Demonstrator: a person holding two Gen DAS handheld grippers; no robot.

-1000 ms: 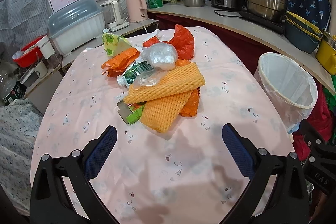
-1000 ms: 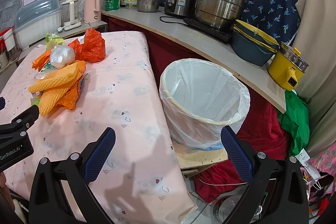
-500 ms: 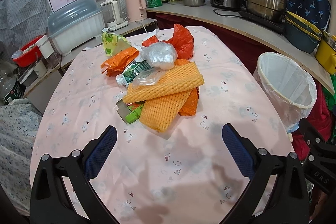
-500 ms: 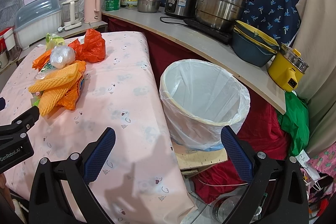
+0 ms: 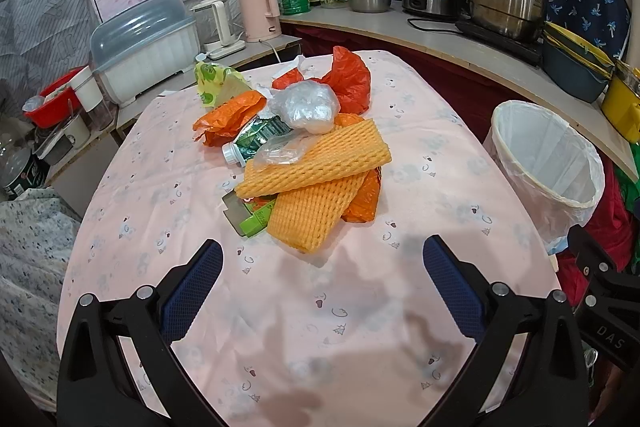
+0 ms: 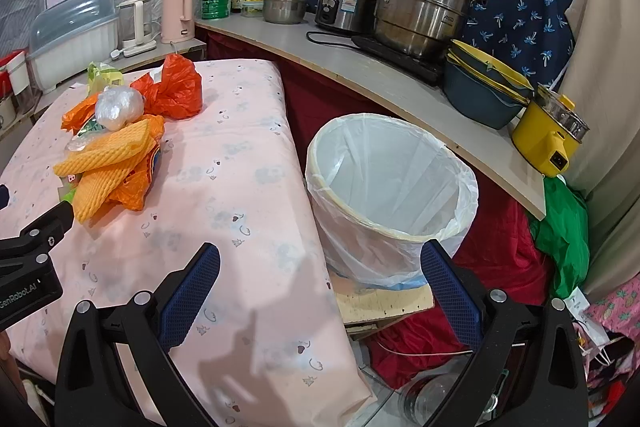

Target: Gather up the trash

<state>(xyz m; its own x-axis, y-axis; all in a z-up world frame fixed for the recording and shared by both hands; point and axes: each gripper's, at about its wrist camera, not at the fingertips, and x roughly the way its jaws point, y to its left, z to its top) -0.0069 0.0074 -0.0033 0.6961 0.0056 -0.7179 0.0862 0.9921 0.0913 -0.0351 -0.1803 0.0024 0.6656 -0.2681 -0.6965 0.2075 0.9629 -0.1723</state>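
A pile of trash lies mid-table on the pink cloth: two orange foam nets (image 5: pixel 316 163), orange plastic bags (image 5: pixel 348 79), a clear crumpled bag (image 5: pixel 306 107), a green-labelled bottle (image 5: pixel 256 139) and a green carton (image 5: pixel 254 221). The pile also shows at the left of the right wrist view (image 6: pixel 112 155). A white-lined trash bin (image 6: pixel 384 187) stands beside the table's right edge (image 5: pixel 548 167). My left gripper (image 5: pixel 322 267) is open and empty, just short of the pile. My right gripper (image 6: pixel 320 267) is open and empty, over the table edge in front of the bin.
A curved counter (image 6: pixel 360 67) behind carries pots, a rice cooker, stacked bowls and a yellow cooker. A side shelf holds a lidded dish rack (image 5: pixel 144 43) and kettles. Red and green cloth lies on the floor by the bin (image 6: pixel 560 239).
The left gripper has edged slightly toward the pile. The right gripper has barely moved. Nothing was taken hold of.
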